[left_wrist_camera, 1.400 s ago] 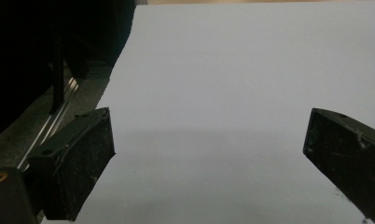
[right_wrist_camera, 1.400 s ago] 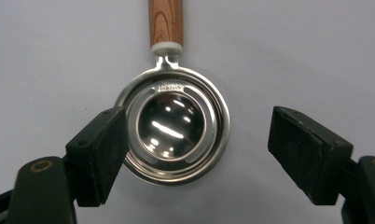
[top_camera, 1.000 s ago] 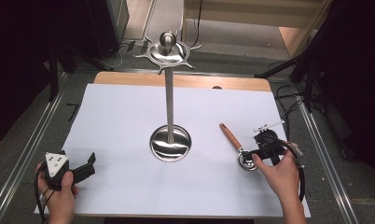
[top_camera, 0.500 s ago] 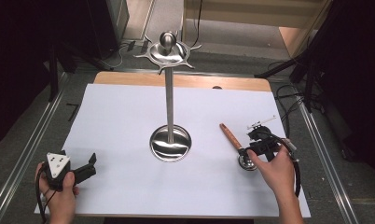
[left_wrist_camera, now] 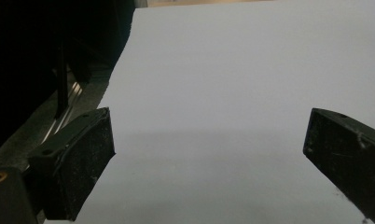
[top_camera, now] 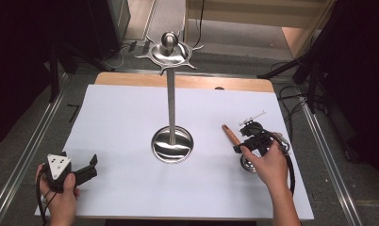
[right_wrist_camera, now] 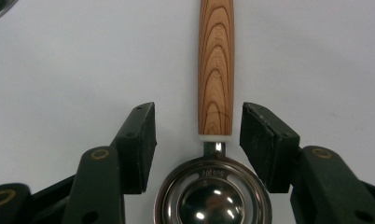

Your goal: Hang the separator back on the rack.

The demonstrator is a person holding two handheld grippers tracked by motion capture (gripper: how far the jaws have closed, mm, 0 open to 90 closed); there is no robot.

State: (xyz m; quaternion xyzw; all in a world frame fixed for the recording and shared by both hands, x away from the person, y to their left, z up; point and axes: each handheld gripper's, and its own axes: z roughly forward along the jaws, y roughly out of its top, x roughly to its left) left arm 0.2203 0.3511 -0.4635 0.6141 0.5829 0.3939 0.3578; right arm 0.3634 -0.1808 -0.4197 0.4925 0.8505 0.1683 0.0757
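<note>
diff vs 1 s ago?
Right gripper slid along the spoon; its fingers have been closing and now straddle the wooden handle's bowl end, not yet pressing. Left gripper, stand and spoon stayed put.

High view: fixed above the table's near edge, facing forward and down, taking in the whole white surface (top_camera: 131, 122). Left gripper view: low, close over the sheet by its left edge. Right gripper view: close above the wooden-handled scoop (right_wrist_camera: 216, 70), shared with high view (top_camera: 231, 135).
</note>
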